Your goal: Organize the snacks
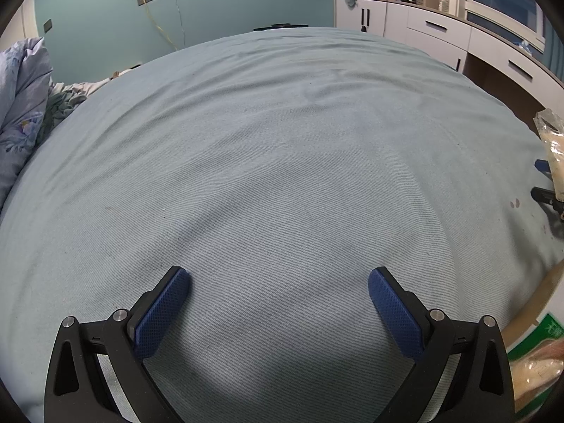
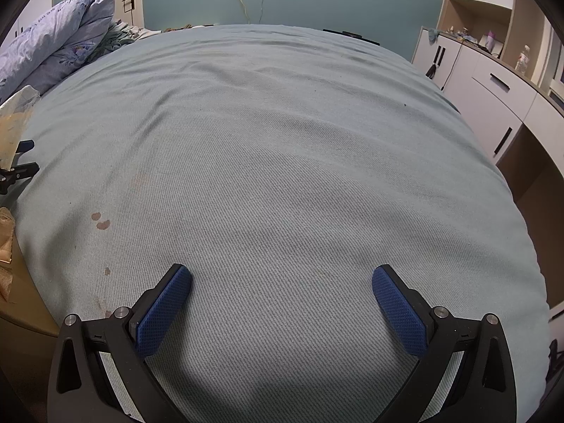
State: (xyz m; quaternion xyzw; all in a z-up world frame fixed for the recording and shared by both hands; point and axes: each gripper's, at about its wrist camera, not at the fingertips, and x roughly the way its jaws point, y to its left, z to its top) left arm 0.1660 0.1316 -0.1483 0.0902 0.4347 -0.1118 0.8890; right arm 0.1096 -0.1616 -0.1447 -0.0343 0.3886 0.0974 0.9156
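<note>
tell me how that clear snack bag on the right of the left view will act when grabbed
The clear snack bag looks like thin wrinkled film, so probably floppy and light. Its glossy surface may slip when pinched. Pale contents may crush if squeezed.

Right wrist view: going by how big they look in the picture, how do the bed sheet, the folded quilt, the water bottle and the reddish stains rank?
1. Bed sheet
2. Folded quilt
3. Water bottle and reddish stains: both tiny and look alike; the bottle stands much farther away, so no ranking.
</note>
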